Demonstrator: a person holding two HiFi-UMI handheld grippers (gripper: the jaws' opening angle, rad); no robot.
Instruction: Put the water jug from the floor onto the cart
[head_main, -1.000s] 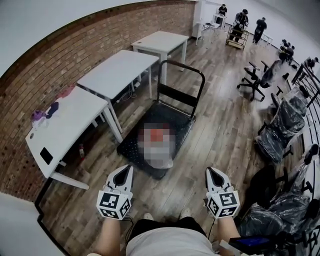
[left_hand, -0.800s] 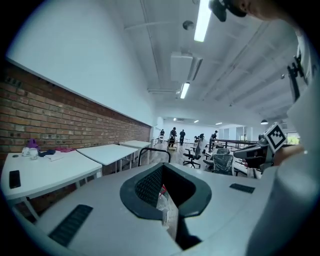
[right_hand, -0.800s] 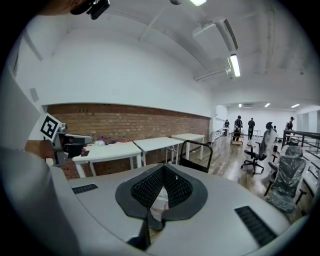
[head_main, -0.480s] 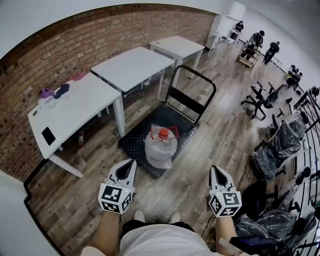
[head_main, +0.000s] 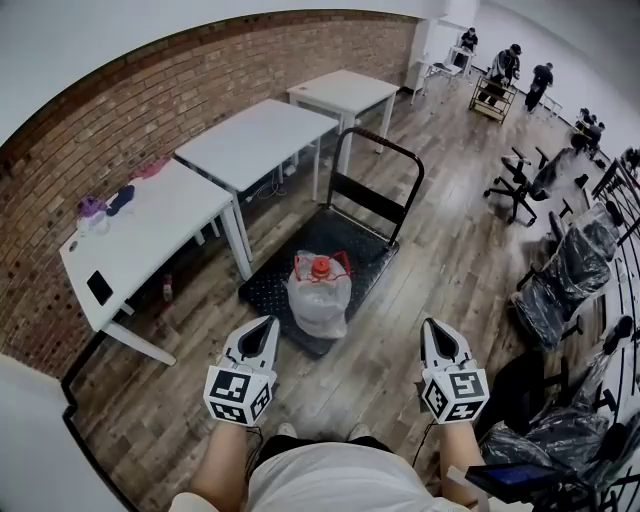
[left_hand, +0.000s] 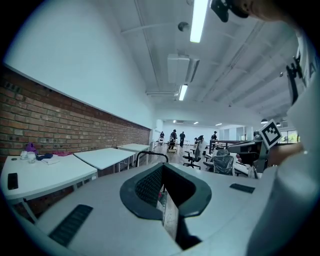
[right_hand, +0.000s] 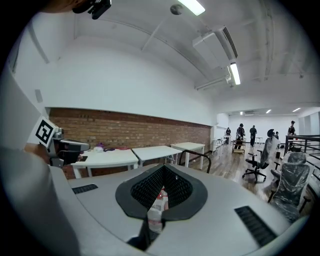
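Since a second ago the water jug (head_main: 320, 297) has kept its place: it stands upright, red cap up, on the near end of the black cart (head_main: 352, 232), and the patch that covered it then is gone. The left gripper (head_main: 262, 327) and right gripper (head_main: 434, 328) hang level on the near side of the cart as before, one to each side of the jug and apart from it, both with jaws together and holding nothing. The cart sits on a wood-plank floor (head_main: 440, 260). A brick wall (head_main: 150, 100) runs along the left behind three white counters (head_main: 255, 135), office chairs (head_main: 520, 185) stand to the right, and people (head_main: 505, 65) are at the far end. Only the head view shows the cart's deck and the person's shoes. Only the gripper views show the ceiling lights (left_hand: 199, 20), and each shows the other gripper's marker cube at its edge.
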